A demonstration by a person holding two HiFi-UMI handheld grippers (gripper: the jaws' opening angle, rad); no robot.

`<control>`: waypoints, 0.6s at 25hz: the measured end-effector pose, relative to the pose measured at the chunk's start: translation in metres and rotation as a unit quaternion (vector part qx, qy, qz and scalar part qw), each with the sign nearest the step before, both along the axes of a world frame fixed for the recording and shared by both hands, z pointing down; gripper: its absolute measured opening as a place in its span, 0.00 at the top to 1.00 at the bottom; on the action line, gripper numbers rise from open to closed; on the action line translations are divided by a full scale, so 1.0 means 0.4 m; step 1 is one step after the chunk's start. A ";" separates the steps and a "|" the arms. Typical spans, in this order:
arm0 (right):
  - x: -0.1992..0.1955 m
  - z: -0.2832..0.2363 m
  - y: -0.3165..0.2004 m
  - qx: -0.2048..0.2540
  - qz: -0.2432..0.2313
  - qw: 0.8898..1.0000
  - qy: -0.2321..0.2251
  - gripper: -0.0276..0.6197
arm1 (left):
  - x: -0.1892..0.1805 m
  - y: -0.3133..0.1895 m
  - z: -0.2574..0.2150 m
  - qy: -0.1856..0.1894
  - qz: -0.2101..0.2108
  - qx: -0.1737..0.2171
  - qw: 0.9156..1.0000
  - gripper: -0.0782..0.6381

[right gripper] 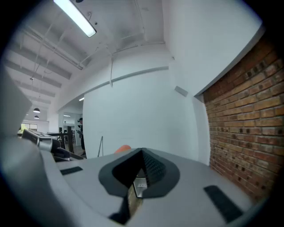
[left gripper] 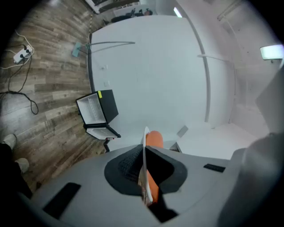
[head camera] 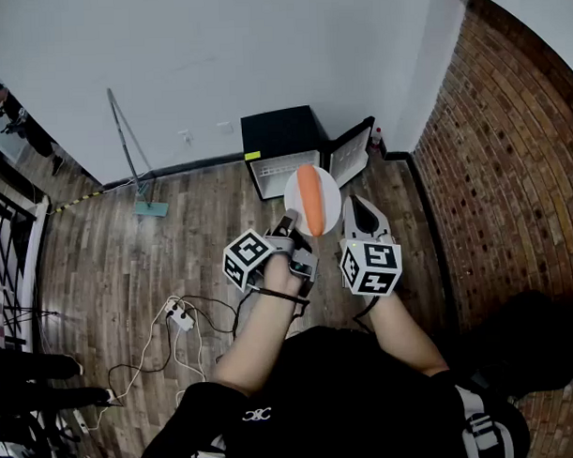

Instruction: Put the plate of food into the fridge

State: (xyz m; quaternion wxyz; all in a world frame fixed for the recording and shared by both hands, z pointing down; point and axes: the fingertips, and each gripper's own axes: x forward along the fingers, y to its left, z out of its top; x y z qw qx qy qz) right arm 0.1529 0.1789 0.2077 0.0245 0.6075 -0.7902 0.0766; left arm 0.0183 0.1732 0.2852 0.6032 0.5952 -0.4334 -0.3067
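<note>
The person's left forearm (head camera: 262, 327) reaches forward; its left tongs (head camera: 291, 221) are clamped on the rim of the round white plate (head camera: 293, 197), which carries the long orange piece of food (head camera: 310, 200) in the air above the wooden floor (head camera: 174, 246), short of the small black fridge (head camera: 279, 139); the right tongs (head camera: 359, 211) are closed on nothing just beside the plate; the fridge door (head camera: 350, 155) stands open; the carry seems in hand; next comes closing in, lowering, and sliding the plate level onto a shelf.

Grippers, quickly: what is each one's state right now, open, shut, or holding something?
Left gripper: shut on the plate, at its rim.
Right gripper: shut, holding nothing.
</note>
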 end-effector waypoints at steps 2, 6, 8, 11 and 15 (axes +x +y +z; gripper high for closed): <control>-0.002 0.009 0.001 -0.005 0.002 1.000 0.003 0.94 | -0.006 0.000 -0.002 0.001 0.001 -0.001 1.000 0.87; -0.007 0.019 0.000 -0.008 0.009 1.000 0.003 0.94 | -0.024 0.004 0.001 0.004 -0.001 -0.002 1.000 0.87; -0.011 0.022 0.001 -0.007 0.013 1.000 -0.001 0.94 | -0.034 0.006 0.008 0.004 -0.002 -0.004 1.000 0.87; -0.024 0.032 0.000 -0.010 0.010 1.000 0.002 0.94 | -0.049 0.008 0.020 0.001 -0.002 -0.008 1.000 0.87; -0.062 0.042 -0.002 -0.017 0.002 1.000 0.004 0.94 | -0.078 0.010 0.031 0.003 0.000 -0.010 1.000 0.87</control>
